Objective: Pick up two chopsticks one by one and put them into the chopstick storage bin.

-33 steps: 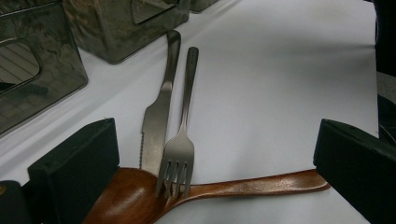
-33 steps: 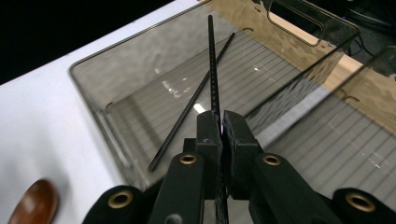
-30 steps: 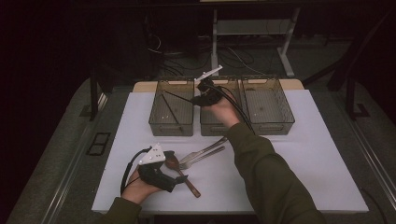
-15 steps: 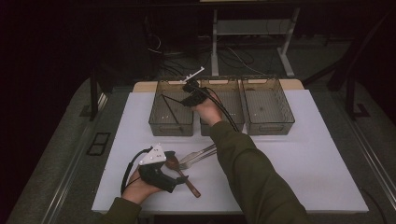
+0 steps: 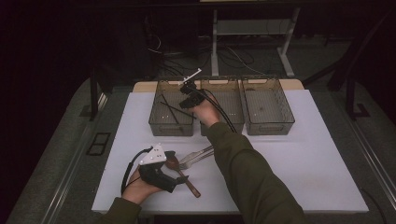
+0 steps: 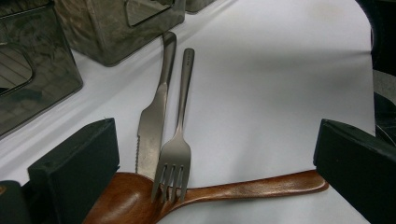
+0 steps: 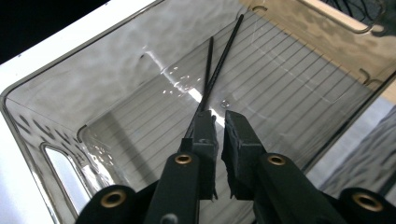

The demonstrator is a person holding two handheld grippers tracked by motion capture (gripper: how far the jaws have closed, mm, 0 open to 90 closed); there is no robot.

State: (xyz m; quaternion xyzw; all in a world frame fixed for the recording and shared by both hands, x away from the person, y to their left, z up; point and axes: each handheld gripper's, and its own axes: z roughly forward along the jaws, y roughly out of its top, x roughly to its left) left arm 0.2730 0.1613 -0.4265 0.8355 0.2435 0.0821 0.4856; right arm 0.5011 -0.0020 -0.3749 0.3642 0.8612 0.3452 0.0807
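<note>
Two black chopsticks (image 7: pixel 219 60) lie in your left bin (image 5: pixel 171 125). Your right gripper (image 7: pixel 218 135) hangs over them, jaws just parting, a narrow gap, nothing pinched. Your left gripper (image 6: pixel 210 163) is spread wide around the wooden spoon (image 6: pixel 196 193), fork (image 6: pixel 175 149) and knife (image 6: pixel 154 116) near the mat's (image 5: pixel 303 154) front-left corner: these still need sorting.

High view dim, surroundings near black; white counter (image 5: pixel 303 154) brightest patch. Right tool view: glare streaks on bin (image 7: pixel 140 88) floor just ahead of tool (image 7: pixel 218 122), bin walls bowed at edges. Left tool view: soft shadows, foreground jaws blurred.
</note>
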